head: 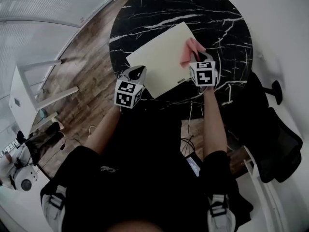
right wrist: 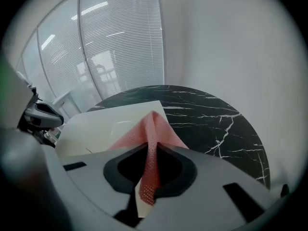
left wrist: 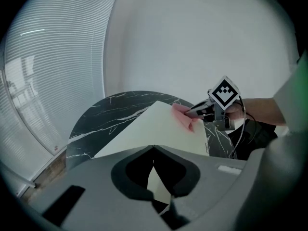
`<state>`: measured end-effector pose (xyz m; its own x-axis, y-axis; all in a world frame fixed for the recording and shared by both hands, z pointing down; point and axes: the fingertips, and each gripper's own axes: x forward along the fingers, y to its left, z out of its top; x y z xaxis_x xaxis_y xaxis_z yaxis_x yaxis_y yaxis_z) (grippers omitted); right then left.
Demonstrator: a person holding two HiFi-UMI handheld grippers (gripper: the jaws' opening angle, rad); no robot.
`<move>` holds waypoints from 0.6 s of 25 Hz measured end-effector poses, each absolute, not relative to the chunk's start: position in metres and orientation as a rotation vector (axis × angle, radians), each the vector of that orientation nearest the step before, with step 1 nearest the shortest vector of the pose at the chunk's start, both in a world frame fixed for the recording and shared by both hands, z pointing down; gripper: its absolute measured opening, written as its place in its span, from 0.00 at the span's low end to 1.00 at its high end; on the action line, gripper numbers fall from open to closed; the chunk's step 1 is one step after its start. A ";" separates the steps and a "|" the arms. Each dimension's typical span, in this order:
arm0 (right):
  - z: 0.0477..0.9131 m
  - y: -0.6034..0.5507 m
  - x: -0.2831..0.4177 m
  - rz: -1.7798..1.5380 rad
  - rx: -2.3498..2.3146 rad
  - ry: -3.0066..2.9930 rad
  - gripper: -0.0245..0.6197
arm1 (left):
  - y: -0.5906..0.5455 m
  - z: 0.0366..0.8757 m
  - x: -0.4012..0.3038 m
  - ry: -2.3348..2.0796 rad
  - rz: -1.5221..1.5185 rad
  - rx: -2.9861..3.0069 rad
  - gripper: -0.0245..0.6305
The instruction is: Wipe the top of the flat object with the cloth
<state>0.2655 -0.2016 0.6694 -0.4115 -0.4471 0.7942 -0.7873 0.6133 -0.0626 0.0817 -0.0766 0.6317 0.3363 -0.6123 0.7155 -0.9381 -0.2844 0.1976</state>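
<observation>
Mid-wipe: the right gripper (right wrist: 151,170), jaws clenched on the pink cloth (right wrist: 155,129) lying just ahead on the flat object (head: 159,62), and the left gripper (left wrist: 155,177) pinching its near corner, faces a sweep across the bare top.

White veins streak the round black marble worktop (head: 227,13). The flat cream rectangular sheet (head: 161,57) is one even tone. The salmon-pink cloth (head: 189,52) shows a fine mesh weave. The wooden plank floor (head: 91,66) is streaky brown.
</observation>
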 end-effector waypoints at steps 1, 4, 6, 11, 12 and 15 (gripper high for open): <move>0.669 -0.200 0.263 0.556 0.963 -2.066 0.08 | -0.076 0.632 0.080 -1.357 0.694 1.998 0.04; 0.668 -0.196 0.255 0.535 0.952 -2.067 0.08 | -0.071 0.631 0.072 -1.367 0.688 1.988 0.04; 0.668 -0.194 0.252 0.520 0.947 -2.069 0.08 | -0.069 0.631 0.068 -1.375 0.685 1.983 0.04; 0.666 -0.188 0.244 0.495 0.933 -2.072 0.08 | -0.066 0.628 0.063 -1.386 0.675 1.982 0.04; 0.665 -0.186 0.243 0.492 0.932 -2.072 0.08 | -0.066 0.628 0.062 -1.387 0.673 1.981 0.04; 0.664 -0.184 0.240 0.483 0.939 -2.072 0.08 | -0.064 0.626 0.060 -1.390 0.666 1.981 0.04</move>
